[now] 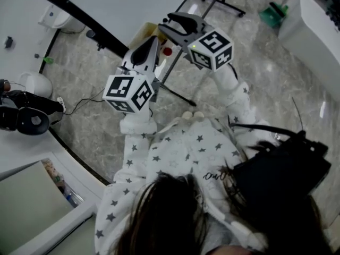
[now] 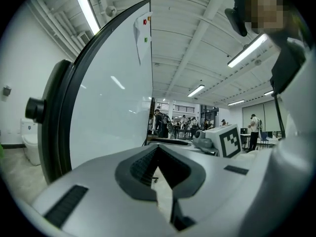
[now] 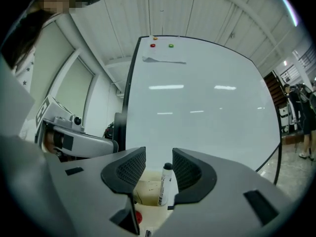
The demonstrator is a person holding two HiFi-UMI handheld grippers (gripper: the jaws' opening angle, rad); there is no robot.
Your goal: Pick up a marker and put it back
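Observation:
A white marker with a black cap (image 3: 165,184) stands in the cream tray (image 3: 145,191) at the foot of the whiteboard (image 3: 197,102). My right gripper (image 3: 159,166) is open around it; the marker sits in the gap, close to the right pad (image 3: 187,169), and neither pad presses on it. In the head view the right gripper (image 1: 172,24) reaches to the board's lower edge and hides the marker. My left gripper (image 1: 150,45) hangs just beside it. Its jaws (image 2: 157,149) meet at the tips with nothing between them.
A red round piece (image 3: 138,216) lies on the tray below the marker. Red (image 3: 153,45) and green (image 3: 171,45) magnets and a paper slip sit at the board's top. The board's stand legs (image 1: 223,1), a green dustpan (image 1: 273,15) and a black bag (image 1: 281,169) are nearby.

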